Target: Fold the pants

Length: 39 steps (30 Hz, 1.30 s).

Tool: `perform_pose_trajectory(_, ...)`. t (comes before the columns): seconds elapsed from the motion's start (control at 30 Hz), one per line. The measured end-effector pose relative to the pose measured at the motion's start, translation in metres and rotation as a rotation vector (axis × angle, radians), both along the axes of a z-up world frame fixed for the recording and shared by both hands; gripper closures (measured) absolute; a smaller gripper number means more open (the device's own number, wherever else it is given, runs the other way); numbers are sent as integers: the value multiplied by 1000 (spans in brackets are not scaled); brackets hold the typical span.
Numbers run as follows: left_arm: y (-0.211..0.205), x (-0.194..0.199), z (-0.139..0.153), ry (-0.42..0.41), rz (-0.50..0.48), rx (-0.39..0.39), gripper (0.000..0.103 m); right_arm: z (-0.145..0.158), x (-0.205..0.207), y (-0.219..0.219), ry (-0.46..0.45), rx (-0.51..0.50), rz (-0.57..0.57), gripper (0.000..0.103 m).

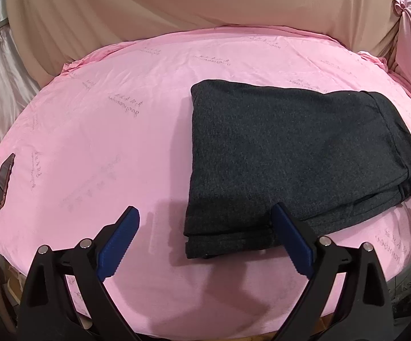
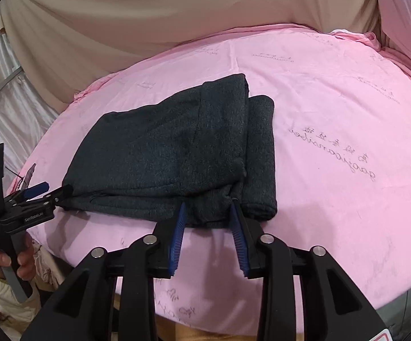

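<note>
Pants lie folded, long axis across both grippers: right gripper, nearer, half-closed at the near edge; left gripper agape straddling the corner.

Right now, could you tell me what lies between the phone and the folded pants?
Only bare pink sheet separates the phone from the pants, seen in the left wrist view.
</note>
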State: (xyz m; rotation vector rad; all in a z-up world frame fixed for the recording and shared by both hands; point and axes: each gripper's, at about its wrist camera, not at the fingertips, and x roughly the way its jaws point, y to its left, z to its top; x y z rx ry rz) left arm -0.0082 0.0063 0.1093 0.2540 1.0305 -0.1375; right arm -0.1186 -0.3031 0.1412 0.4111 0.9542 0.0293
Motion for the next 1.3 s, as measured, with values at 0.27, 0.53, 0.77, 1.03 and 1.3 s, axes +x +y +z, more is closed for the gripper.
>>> perform_pose_trajectory(0.27, -3, 0, -2, 4, 0, 9, 11, 15, -8, -7, -64, -7, -18, 93)
perform_pose_trajectory(0.53, -3, 0, -6, 11, -6, 11, 5, 3, -8, -26, -38, -4, -50, 95)
perform_pose_trajectory(0.77, 34, 7, 22, 63, -31, -277, 6, 18, -22, -45, -45, 61, -90, 61)
perform_pose_trajectory(1.03, 59, 76, -24, 296, 70, -444, 5, -4, 35, -68, 30, 217, -29, 25)
perform_pose_trajectory(1.3, 16, 79, -33, 273, -27, -417, 73, -27, 64, -51, 66, 299, 9, 66)
